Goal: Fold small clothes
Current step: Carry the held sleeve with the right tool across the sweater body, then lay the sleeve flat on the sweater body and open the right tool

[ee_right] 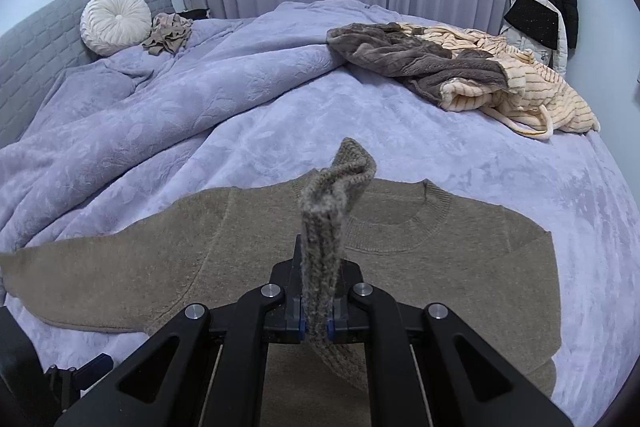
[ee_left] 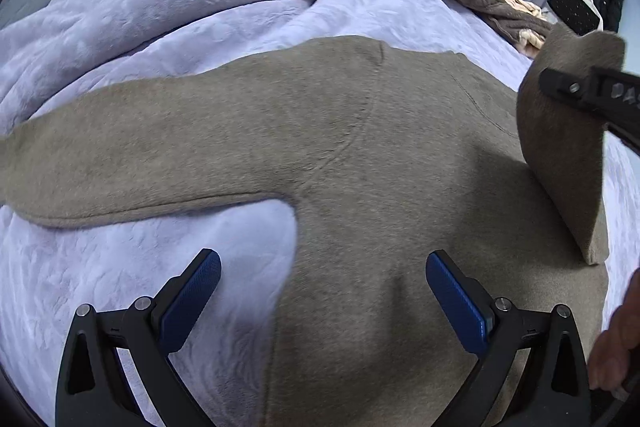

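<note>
Item: my taupe knit sweater (ee_right: 420,267), crew neck, lying flat across centre frame on the bed, one sleeve (ee_right: 80,275) stretched to left edge; other sleeve's cuff (ee_right: 340,195) lifted upright, centre.

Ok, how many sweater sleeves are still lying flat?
1. One sleeve lies flat, stretched out to the left on the bed. The other sleeve is lifted, pinched in the right gripper.

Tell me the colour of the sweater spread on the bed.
Greyish brown sweater, plain knit; the right wrist view shows it best.
</note>
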`<action>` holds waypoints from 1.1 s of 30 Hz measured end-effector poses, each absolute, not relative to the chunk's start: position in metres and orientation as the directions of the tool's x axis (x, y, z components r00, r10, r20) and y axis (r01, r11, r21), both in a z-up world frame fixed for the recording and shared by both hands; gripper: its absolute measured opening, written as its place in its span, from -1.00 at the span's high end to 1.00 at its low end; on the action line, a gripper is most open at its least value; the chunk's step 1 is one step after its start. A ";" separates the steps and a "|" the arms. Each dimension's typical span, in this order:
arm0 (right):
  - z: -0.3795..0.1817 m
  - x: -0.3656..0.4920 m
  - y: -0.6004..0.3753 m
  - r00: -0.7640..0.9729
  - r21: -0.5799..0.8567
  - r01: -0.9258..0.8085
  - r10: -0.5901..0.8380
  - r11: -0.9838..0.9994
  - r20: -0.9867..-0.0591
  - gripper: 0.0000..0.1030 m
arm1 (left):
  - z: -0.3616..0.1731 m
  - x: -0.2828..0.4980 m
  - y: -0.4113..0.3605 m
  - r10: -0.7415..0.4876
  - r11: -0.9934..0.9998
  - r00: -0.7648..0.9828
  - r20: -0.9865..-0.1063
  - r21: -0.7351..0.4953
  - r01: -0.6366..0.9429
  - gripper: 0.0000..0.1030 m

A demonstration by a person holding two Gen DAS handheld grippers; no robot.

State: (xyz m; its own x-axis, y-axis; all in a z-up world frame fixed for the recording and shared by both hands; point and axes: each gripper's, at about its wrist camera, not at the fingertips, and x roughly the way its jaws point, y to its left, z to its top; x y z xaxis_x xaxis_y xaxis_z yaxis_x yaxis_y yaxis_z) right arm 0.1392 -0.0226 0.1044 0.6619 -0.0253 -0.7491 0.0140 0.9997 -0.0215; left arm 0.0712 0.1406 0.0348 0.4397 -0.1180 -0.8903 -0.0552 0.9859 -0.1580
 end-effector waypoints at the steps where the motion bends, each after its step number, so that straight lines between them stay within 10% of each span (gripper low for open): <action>1: 0.100 0.142 -0.019 0.652 -0.030 0.004 -0.025 1.000 -0.758 0.87 | 0.035 0.069 0.144 -0.120 0.985 0.440 -0.890 -0.162 -0.059 -1.00; 6: 0.074 0.146 -0.001 0.561 0.070 -0.087 0.107 0.994 -0.821 0.76 | 0.032 0.053 0.160 -0.115 0.981 0.433 -0.894 -0.171 -0.091 -1.00; 11: 0.084 0.137 0.007 0.556 0.145 -0.162 0.212 0.976 -0.804 -0.11 | 0.033 0.045 0.170 -0.111 0.975 0.429 -0.896 -0.182 -0.127 -1.00; 25: 0.043 0.100 -0.191 0.465 -0.088 0.115 -0.132 0.989 -0.875 -0.26 | 0.038 0.096 0.030 -0.252 0.968 0.369 -0.894 -0.229 0.105 -1.00; 33: 0.036 0.080 -0.228 0.489 -0.011 0.154 -0.086 0.988 -0.868 -0.33 | 0.012 0.105 -0.002 -0.084 0.992 0.385 -0.919 -0.039 0.123 -1.00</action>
State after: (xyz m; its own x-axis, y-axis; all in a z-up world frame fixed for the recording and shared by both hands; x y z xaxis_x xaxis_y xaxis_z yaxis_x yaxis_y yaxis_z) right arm 0.0804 -0.2281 0.0363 0.4890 -0.0858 -0.8680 0.1539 0.9880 -0.0110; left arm 0.1046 -0.0023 0.0123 0.3846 -0.0840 -0.9192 0.1226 0.9917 -0.0393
